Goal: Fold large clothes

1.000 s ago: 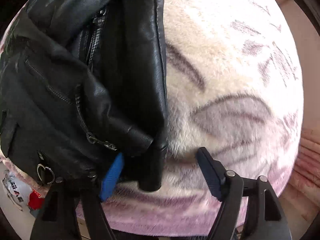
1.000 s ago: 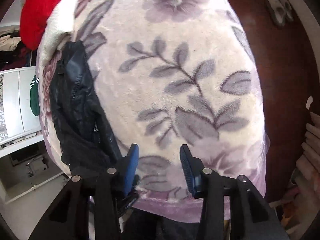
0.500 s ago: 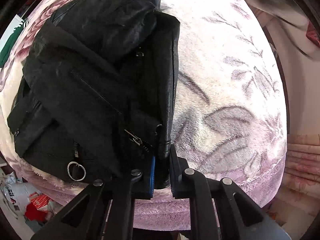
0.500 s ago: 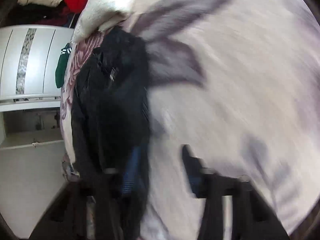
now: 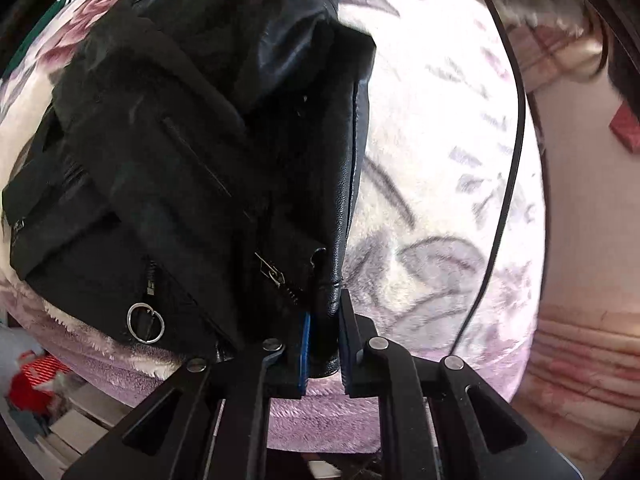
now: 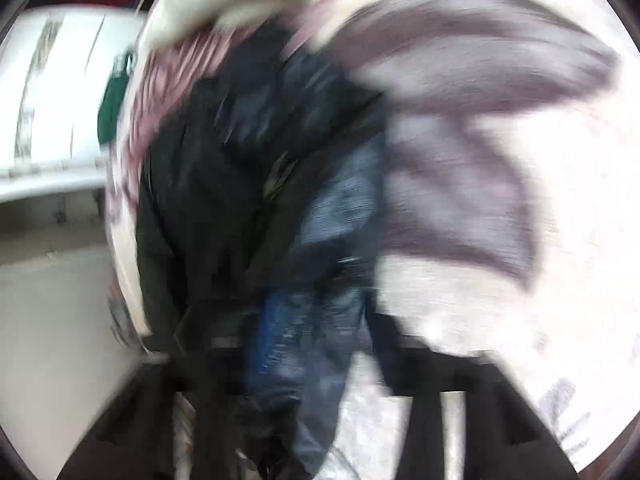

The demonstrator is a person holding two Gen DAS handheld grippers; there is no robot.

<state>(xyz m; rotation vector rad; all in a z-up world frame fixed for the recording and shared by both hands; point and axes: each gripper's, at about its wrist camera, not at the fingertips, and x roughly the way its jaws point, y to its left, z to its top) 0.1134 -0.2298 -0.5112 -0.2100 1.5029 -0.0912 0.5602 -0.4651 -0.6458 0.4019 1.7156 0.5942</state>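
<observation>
Left wrist: left gripper [image 5: 324, 344] clamped on black leather jacket [image 5: 192, 168] hem at 6 o'clock, over floral fleece blanket [image 5: 432, 184]. No readable writing. Right wrist: blurred right gripper [image 6: 320, 364], jaws just opening, jacket between them.

Motion blur is smearing the whole right wrist view: the black leather jacket [image 6: 224, 200] is showing only as a dark streaked mass, its zips and seams not readable. The right gripper [image 6: 320, 360] is dissolving into blur too; its fingers are barely traceable, and whether the pads are touching leather cannot be told, with jacket lying between them. In the left wrist view, the jacket's hem is disappearing between the pads of the left gripper [image 5: 324, 344], hiding the pinched edge. The jacket's top is running out past the frame's upper edge. A black cable [image 5: 508, 184] is getting cut off at the top.
</observation>
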